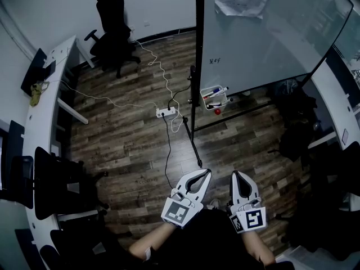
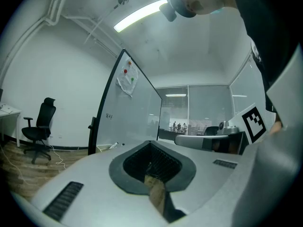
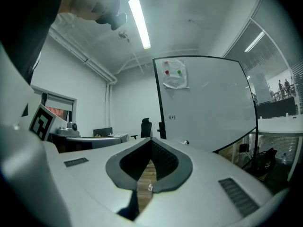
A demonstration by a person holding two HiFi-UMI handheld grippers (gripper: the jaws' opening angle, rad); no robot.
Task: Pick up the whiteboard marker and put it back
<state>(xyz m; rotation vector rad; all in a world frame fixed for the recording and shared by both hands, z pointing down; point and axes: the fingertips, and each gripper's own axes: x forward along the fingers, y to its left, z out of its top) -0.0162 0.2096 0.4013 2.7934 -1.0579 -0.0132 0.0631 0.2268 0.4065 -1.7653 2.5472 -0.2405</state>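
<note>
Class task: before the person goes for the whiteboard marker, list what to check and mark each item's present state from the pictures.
1. Markers sit in the white holder at the whiteboard: ok.
2. Left gripper empty: ok.
3. Right gripper empty: ok.
4. Jaws open for grasping: not ok, both shut.
5. Holder within reach: not ok, floor lies between.
6. Walkway free of snags: not ok, power strip and cable lie there.

The board (image 1: pixel 264 32) runs off the head view's top edge. Its writing (image 1: pixel 214 61) is too small to read, the markers (image 1: pixel 216 92) in the holder (image 1: pixel 214 102) too small to count. The heap (image 1: pixel 295 122) at right is too dark to identify.
</note>
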